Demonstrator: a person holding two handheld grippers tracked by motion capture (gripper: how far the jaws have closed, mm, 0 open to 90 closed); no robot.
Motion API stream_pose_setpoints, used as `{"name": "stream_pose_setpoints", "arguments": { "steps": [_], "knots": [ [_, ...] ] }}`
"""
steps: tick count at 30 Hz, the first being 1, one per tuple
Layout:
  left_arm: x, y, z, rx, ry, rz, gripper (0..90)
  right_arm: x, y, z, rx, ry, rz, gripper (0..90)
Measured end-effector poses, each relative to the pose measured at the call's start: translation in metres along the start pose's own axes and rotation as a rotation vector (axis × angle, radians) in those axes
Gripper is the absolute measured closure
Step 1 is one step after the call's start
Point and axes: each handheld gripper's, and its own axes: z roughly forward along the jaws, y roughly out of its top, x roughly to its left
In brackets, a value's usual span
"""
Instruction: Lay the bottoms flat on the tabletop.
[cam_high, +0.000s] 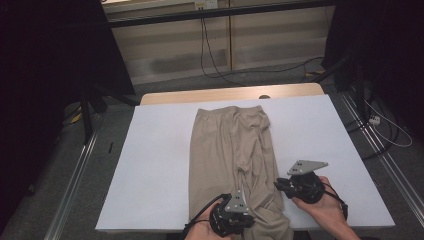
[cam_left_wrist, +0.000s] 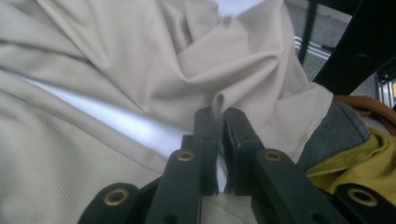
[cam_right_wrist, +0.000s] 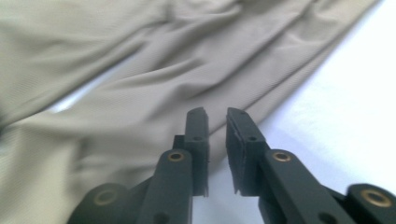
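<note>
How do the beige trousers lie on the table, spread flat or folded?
Mostly spread lengthwise: the beige trousers lie stretched along the white table, waistband at the far end. The near leg ends are rumpled and bunched at the left gripper.

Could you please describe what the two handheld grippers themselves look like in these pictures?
Both the left gripper and right gripper have black bodies, each topped by a grey three-cornered plate with small dark markings. Black cables trail from both. Their two black jaws are flat, straight bars joined by brass-coloured rivets.

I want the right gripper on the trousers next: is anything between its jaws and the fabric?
Nothing visible: the right gripper hangs just beside the trousers, with bare white table below.
</note>
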Motion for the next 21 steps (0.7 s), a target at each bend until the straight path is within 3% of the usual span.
{"name": "stream_pose_setpoints", "arguments": {
  "steps": [3, 4, 6, 7, 9, 12, 16, 21],
  "knots": [
    [-0.003, 0.000, 0.000, -0.004, -0.004, -0.007, 85.9, -0.003, 0.001, 0.016, 0.051, -0.022, -0.006, 64.7],
    [-0.003, -0.001, 0.000, -0.002, -0.013, -0.009, 87.6, -0.001, 0.000, 0.017, 0.036, -0.027, -0.014, 65.5],
    [-0.005, 0.000, 0.001, -0.004, -0.010, -0.012, 90.0, 0.003, 0.000, 0.016, 0.043, -0.023, -0.038, 85.3],
    [-0.005, 0.001, 0.000, -0.003, -0.010, -0.008, 90.0, 0.005, 0.000, 0.015, 0.048, -0.045, -0.045, 89.7],
    [-0.006, 0.003, 0.000, -0.011, -0.011, -0.007, 90.0, 0.005, -0.001, 0.011, 0.048, -0.073, -0.043, 90.0],
    [-0.009, 0.007, 0.003, -0.025, -0.013, -0.014, 90.0, -0.008, -0.001, -0.001, 0.010, -0.093, -0.009, 90.0],
    [-0.011, 0.017, 0.014, -0.022, -0.002, 0.008, 90.0, -0.028, -0.005, -0.012, -0.007, -0.134, 0.008, 90.0],
    [-0.016, 0.020, 0.019, -0.010, -0.045, 0.031, 90.0, -0.055, -0.012, -0.022, -0.042, -0.181, 0.067, 88.3]
  ]
}}
